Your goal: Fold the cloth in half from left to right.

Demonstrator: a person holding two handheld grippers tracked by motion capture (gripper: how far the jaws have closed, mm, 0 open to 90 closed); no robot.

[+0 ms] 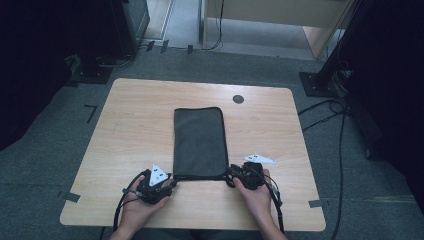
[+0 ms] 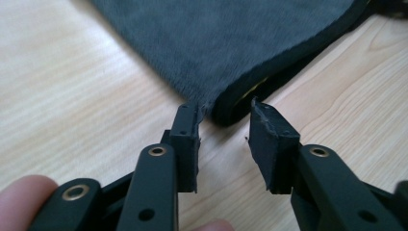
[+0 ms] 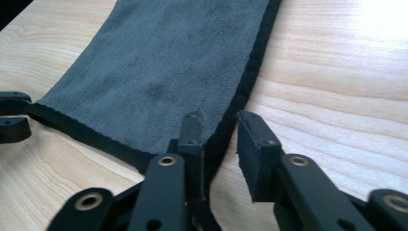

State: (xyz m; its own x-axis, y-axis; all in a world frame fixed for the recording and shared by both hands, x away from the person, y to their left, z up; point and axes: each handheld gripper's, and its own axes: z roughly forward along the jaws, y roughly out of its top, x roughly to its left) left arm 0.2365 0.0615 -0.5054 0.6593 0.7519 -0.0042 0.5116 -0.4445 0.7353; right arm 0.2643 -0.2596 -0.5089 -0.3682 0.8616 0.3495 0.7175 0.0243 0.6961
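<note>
Both grippers, left gripper (image 1: 171, 184) and right gripper (image 1: 231, 176), stood parted at the dark cloth's (image 1: 199, 142) lower-frame corners; each needed a deeper bite before clamping.

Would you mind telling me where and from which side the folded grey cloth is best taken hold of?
Probably at its two near corners, from the person's edge of the table. The folded grey cloth lies flat and long, its thick black hem facing that edge. The left hand-held gripper and the right hand-held gripper each stand open at one corner, hem between the jaws.
</note>
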